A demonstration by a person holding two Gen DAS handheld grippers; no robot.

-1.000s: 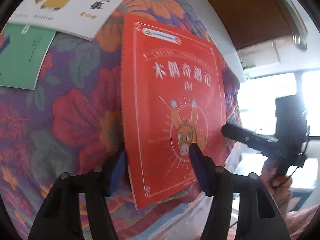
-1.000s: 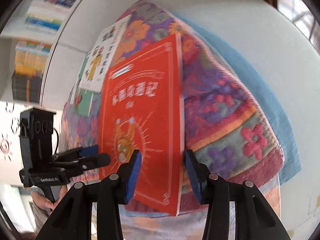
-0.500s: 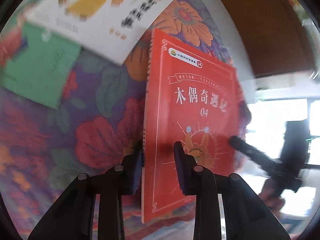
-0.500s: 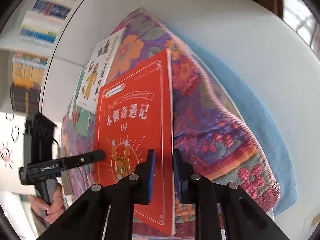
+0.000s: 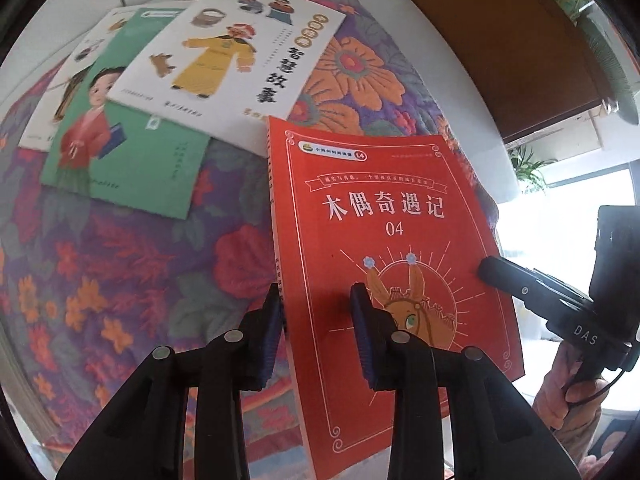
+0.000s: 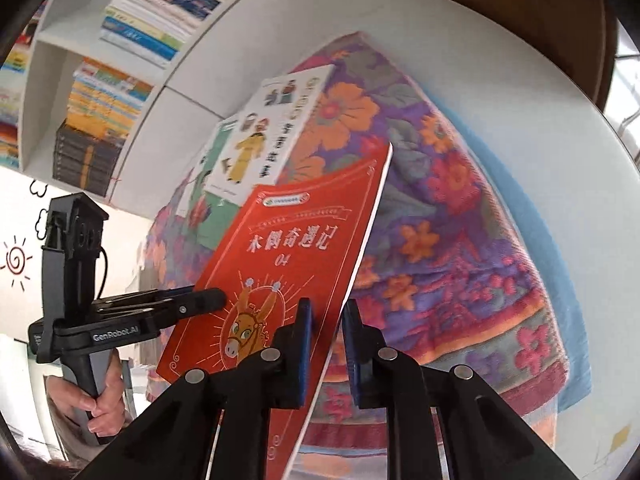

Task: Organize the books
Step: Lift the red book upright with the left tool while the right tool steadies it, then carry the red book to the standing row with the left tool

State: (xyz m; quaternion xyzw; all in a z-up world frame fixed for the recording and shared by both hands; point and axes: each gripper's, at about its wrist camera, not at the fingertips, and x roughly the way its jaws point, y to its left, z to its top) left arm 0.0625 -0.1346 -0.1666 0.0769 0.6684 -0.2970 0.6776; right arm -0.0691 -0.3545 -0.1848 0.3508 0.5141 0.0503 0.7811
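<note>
A red book with a donkey on its cover (image 5: 384, 216) is lifted and tilted above the floral cloth (image 5: 120, 272). My left gripper (image 5: 316, 320) grips its spine edge with a pad on each side. The left jaws are opening slightly, with the book still between them. My right gripper (image 6: 328, 320) is shut on the book's opposite long edge (image 6: 360, 248). Each gripper shows in the other's view, the right gripper (image 5: 486, 270) and the left gripper (image 6: 216, 300) both at the cover. A white book (image 5: 228, 48) overlaps a green book (image 5: 132, 160) on the cloth behind.
A third book (image 5: 72, 76) peeks out under the green one. The cloth lies over a blue layer (image 6: 560, 260) on a white surface (image 6: 480, 60). Shelves packed with books (image 6: 120, 60) stand at the back left. A brown panel (image 5: 500, 40) is at the back right.
Both grippers went from open around the red book's edges to shut on them. The book then rose off the cloth and tilted, and more of the other books came into view.
</note>
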